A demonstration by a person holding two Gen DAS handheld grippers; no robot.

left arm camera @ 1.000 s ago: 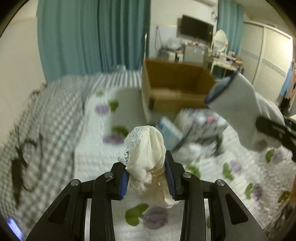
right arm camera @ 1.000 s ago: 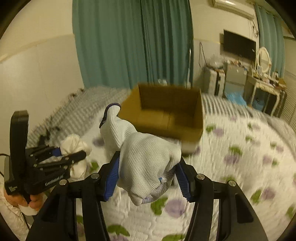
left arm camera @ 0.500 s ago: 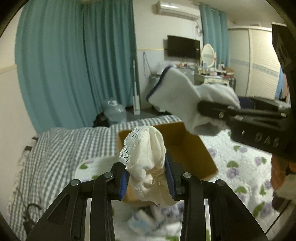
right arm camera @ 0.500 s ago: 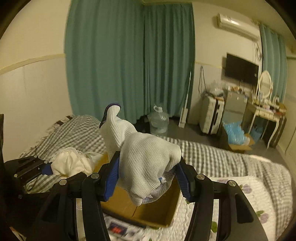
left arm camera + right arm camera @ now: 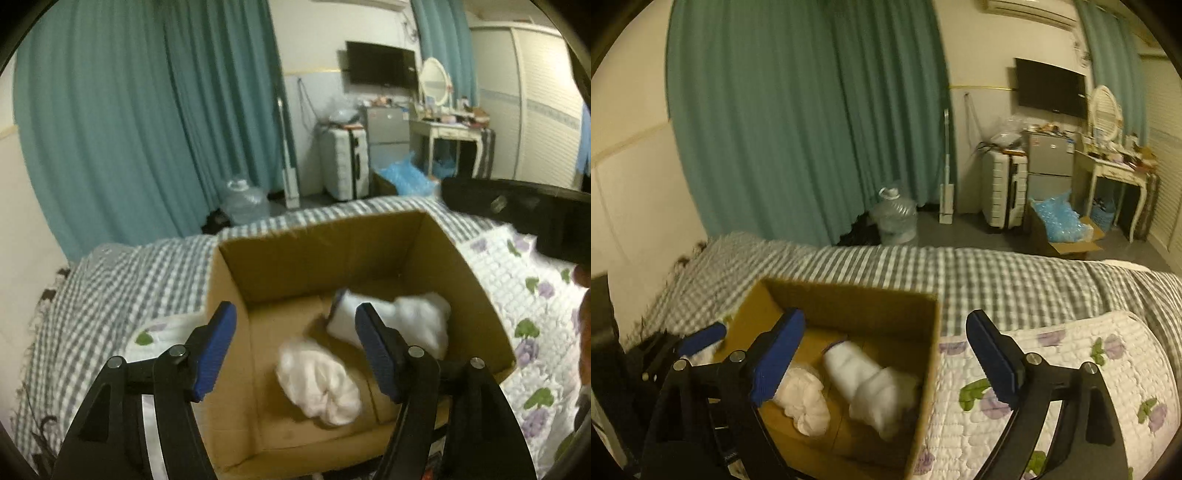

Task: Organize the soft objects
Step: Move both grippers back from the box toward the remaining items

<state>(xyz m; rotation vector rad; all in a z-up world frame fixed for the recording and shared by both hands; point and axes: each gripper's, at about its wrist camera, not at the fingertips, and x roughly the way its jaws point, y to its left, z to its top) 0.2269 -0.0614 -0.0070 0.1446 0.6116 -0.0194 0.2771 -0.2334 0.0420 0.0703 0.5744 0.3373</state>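
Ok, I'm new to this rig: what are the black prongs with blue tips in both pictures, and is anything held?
Those prongs are hand-held grippers, one per hand, each with a camera looking along its fingers. The left wrist view shows the left gripper; the right wrist view shows the right gripper. Both stand open with nothing between the blue pads. Below them a cardboard box sits on the bed. Inside lie a cream cloth bundle and a white sock with a dark cuff, side by side. They look blurred.
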